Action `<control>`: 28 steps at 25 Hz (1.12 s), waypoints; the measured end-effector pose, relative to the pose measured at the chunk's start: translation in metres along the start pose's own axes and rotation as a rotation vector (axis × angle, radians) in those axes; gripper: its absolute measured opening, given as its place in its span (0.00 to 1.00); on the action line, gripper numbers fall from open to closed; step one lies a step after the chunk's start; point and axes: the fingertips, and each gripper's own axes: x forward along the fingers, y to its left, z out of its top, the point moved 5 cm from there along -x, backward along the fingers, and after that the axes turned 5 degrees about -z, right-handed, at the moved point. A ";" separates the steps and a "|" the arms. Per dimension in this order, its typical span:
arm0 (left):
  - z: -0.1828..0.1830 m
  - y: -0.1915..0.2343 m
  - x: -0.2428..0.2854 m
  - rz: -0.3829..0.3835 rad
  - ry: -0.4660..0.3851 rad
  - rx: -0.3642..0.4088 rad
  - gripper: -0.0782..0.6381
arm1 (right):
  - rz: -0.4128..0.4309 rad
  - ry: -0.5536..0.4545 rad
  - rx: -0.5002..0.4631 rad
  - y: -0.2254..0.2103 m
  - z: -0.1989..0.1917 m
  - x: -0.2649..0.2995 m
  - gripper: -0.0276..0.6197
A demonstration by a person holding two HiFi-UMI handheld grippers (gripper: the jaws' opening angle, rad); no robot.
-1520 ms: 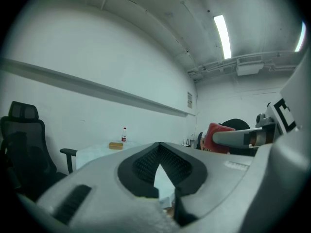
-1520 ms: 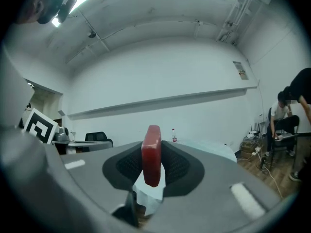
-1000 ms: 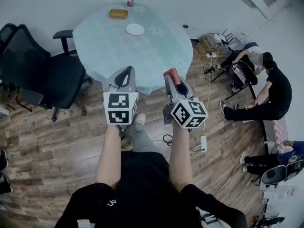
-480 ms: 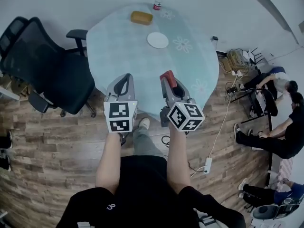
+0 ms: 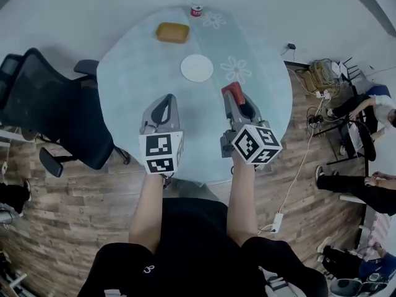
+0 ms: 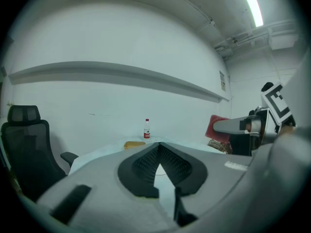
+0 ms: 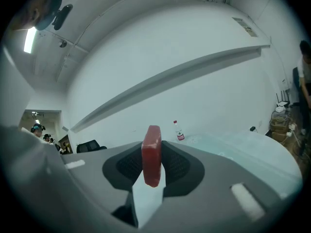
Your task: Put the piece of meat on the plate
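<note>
The red piece of meat (image 5: 231,90) stands on edge between the jaws of my right gripper (image 5: 236,98), which is shut on it; the right gripper view shows this slab (image 7: 151,154) upright in the pads. The white plate (image 5: 197,68) lies empty on the round table (image 5: 136,73), a little ahead and to the left of the meat. My left gripper (image 5: 165,99) hovers over the table's near half with its tips together and nothing in them (image 6: 159,144). From the left gripper view, the meat (image 6: 217,126) appears at the right.
A brown loaf-like block (image 5: 172,32) and a red-capped bottle (image 5: 197,8) stand at the table's far edge. A black office chair (image 5: 52,113) is at the left. At the right, people (image 5: 371,110) sit by cables, and a power strip (image 5: 276,223) lies on the wooden floor.
Both grippers have travelled forward from beyond the table's near edge to over its near half. The meat stays gripped. The plate is now much closer ahead.
</note>
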 end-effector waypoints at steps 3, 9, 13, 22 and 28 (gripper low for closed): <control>0.002 0.005 0.025 -0.006 0.029 -0.004 0.10 | 0.011 0.013 0.023 -0.011 -0.001 0.024 0.20; -0.013 0.022 0.066 -0.028 0.098 0.003 0.10 | 0.004 0.084 0.056 -0.021 -0.029 0.070 0.20; -0.027 0.033 0.096 -0.063 0.150 -0.028 0.10 | -0.022 0.142 0.043 -0.031 -0.046 0.086 0.20; -0.045 0.041 0.142 -0.168 0.244 -0.089 0.10 | -0.109 0.323 0.080 -0.068 -0.098 0.114 0.20; -0.066 0.073 0.147 -0.115 0.291 -0.141 0.10 | -0.057 0.460 0.110 -0.074 -0.135 0.168 0.20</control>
